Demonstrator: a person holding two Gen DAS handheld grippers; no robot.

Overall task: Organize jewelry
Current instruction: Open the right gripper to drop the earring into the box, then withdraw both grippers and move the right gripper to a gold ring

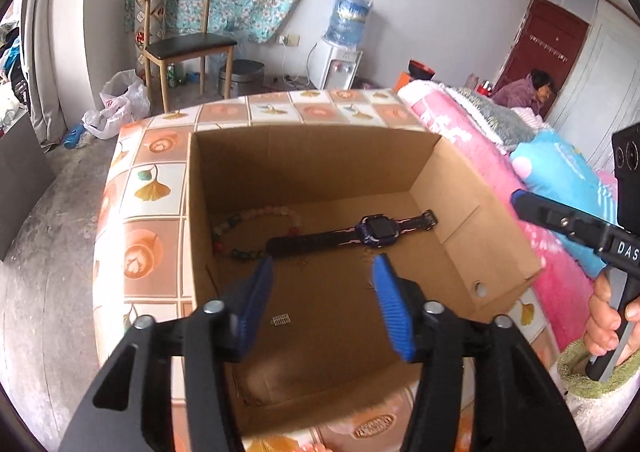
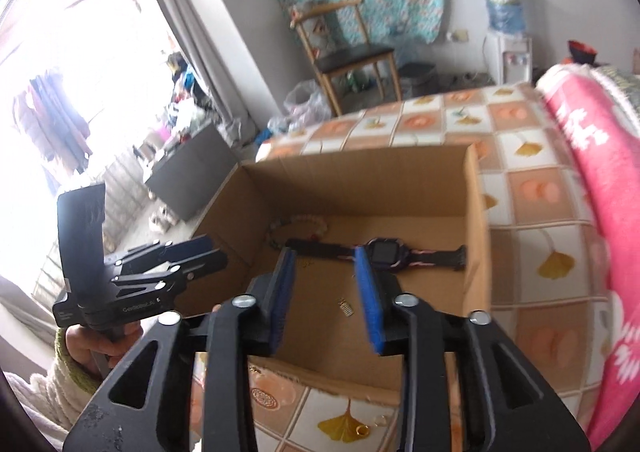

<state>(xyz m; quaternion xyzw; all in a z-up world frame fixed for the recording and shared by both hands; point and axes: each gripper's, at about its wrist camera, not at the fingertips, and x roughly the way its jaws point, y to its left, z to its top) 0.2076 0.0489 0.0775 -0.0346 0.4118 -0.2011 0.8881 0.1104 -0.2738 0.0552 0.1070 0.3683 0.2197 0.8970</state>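
Tiled tablecloth (image 1: 160, 179) carries an open cardboard box (image 1: 440, 187), its near wall cut off behind the fingers. Inside on the floor: watch (image 1: 376, 230) lying flat with strap stretched across, bead bracelet (image 1: 256, 213) at the back-left corner, partly hidden by the strap. Small metal piece (image 1: 281, 320) mid-floor, too small to identify. Thin gold chain (image 1: 304, 264) just in front of the watch, barely readable. Left gripper (image 1: 323, 272) jaws apart, nothing between. Right gripper (image 2: 325, 254) jaws apart, empty; view blurred.
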